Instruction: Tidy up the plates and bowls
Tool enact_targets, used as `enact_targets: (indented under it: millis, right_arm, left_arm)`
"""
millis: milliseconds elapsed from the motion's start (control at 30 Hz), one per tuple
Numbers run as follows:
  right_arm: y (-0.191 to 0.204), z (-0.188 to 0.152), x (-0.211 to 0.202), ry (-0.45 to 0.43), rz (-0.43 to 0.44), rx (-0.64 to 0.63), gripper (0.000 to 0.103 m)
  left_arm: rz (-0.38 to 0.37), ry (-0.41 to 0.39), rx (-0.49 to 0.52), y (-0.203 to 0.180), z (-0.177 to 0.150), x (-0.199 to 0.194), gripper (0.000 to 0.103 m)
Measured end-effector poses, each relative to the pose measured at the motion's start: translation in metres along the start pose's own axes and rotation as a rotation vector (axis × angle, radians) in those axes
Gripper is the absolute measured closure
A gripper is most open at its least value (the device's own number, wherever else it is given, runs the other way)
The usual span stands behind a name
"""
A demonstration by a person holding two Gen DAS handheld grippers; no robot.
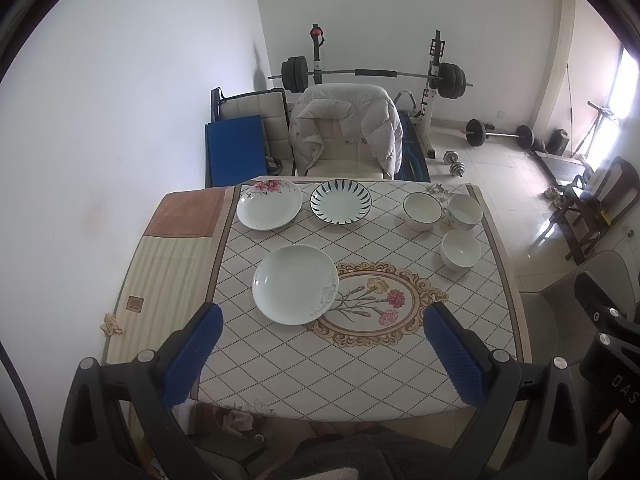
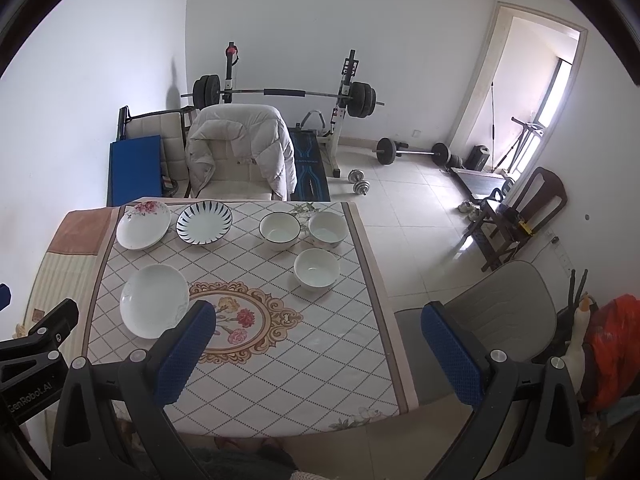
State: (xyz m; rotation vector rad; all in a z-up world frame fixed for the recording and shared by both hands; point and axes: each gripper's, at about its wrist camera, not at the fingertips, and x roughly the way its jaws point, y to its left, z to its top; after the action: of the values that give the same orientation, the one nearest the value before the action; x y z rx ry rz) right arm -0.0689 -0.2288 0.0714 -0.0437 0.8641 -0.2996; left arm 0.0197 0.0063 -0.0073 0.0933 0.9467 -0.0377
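On the table's patterned cloth (image 1: pixel 360 360) lie three plates: a white plate with a grey flower (image 1: pixel 295 284) (image 2: pixel 154 300) nearest me, a plate with red flowers (image 1: pixel 269 204) (image 2: pixel 143 224) at the far left, and a blue-striped plate (image 1: pixel 341 201) (image 2: pixel 204 222) beside it. Three white bowls stand at the far right: one dark-rimmed (image 1: pixel 423 206) (image 2: pixel 279 230), one at the corner (image 1: pixel 464 210) (image 2: pixel 328 229), one nearer (image 1: pixel 461 249) (image 2: pixel 316 268). My left gripper (image 1: pixel 324 320) and right gripper (image 2: pixel 320 320) hover above the table's near edge, both open and empty.
A chair with a white jacket (image 1: pixel 346 128) stands behind the table. A grey chair (image 2: pixel 500 312) stands at the table's right side. A barbell rack (image 1: pixel 370 76) and weights (image 1: pixel 498 132) are on the floor beyond. A wall runs along the left.
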Motion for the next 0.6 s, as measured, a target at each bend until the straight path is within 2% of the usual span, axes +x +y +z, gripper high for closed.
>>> enact_targets:
  millis: [600]
  right_arm:
    - [0.0056, -0.001, 0.0, -0.011, 0.019, 0.006, 0.0]
  left_arm:
    - [0.022, -0.016, -0.003, 0.0029, 0.0011, -0.0001, 0.0]
